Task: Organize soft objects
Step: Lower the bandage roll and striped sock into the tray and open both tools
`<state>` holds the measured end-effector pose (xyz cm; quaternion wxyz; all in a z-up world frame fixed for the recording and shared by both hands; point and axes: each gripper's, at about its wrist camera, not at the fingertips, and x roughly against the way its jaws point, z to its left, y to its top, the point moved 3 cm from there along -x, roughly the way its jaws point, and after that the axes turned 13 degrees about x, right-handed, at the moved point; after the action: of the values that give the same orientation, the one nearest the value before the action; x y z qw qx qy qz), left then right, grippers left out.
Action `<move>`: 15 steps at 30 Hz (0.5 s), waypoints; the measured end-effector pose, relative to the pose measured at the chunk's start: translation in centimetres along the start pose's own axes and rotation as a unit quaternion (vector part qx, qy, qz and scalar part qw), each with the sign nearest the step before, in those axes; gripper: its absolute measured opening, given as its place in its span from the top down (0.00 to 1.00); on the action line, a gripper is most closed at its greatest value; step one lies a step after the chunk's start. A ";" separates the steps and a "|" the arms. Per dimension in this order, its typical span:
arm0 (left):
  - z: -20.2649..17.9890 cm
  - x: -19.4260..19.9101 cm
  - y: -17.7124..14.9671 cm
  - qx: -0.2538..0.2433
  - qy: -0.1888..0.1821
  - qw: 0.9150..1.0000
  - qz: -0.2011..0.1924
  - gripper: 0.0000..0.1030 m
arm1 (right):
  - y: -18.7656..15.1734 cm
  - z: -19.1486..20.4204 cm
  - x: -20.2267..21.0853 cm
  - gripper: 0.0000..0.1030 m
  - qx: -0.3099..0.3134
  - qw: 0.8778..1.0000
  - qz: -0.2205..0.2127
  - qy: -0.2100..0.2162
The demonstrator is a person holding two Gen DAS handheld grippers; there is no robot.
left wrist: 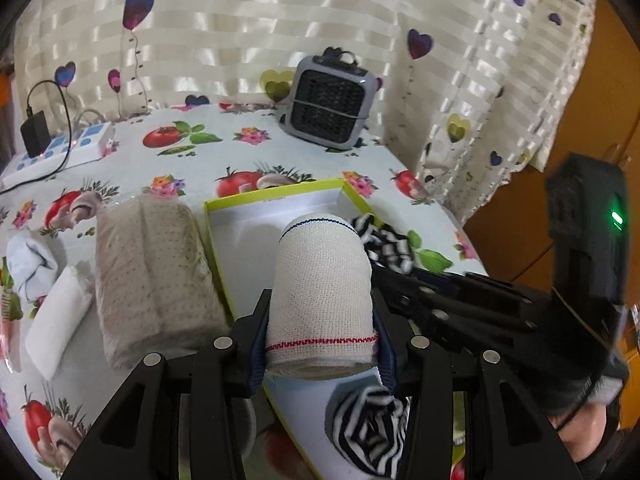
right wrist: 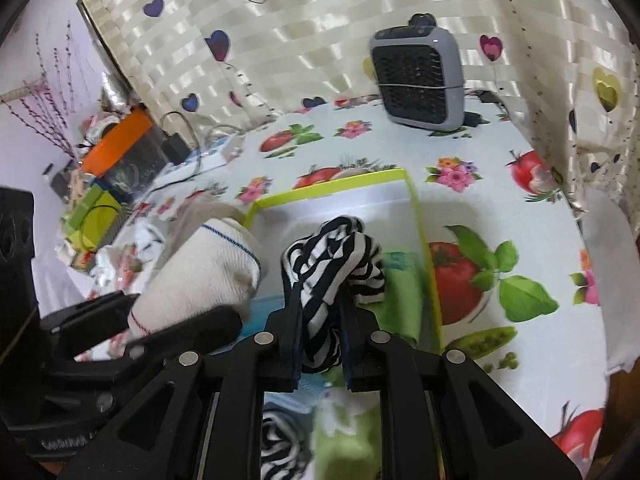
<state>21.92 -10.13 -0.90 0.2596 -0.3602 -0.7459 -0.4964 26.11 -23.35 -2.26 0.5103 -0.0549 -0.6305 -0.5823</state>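
Striped sock (right wrist: pixel 332 268) in right gripper (right wrist: pixel 320 312), over box (right wrist: pixel 424 240)

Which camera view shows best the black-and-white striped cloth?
The right wrist view: the striped cloth sits centred between the right gripper pads, nearly whole. The left wrist view shows only parts of it behind the bandage roll.

Grey heater (left wrist: pixel 332 104), heart-print curtain (left wrist: pixel 248 32), power strip (left wrist: pixel 64 148), fruit-print tablecloth (right wrist: pixel 500 208)

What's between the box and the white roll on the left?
Left wrist view: a large beige bundle lies between the box and the white roll, right against the box's left wall.
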 end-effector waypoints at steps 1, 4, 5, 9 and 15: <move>0.0 -0.3 0.2 0.002 0.000 1.000 0.002 0.58 | -0.1 -0.1 0.2 0.80 0.000 1.000 -0.004 0.001; 0.2 -1.1 0.6 0.012 0.000 1.000 0.010 0.58 | -0.5 -0.4 1.1 0.73 -0.001 1.000 -0.016 0.000; 0.3 -1.3 0.8 0.016 -0.001 1.000 0.012 0.58 | -0.5 -0.5 1.3 0.72 -0.001 1.000 -0.017 -0.005; 0.3 -2.1 1.3 0.022 0.002 1.000 0.015 0.58 | -0.9 -0.7 2.6 0.67 -0.007 0.999 -0.033 0.000; 0.6 -1.9 1.9 0.036 -0.008 0.999 0.013 0.58 | -1.6 -0.6 3.8 0.66 -0.016 0.999 -0.041 -0.005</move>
<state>24.55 -9.61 -1.54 0.2736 -0.3643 -0.7605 -0.4627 23.67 -26.32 -0.78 0.4816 -0.0398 -0.6257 -0.6123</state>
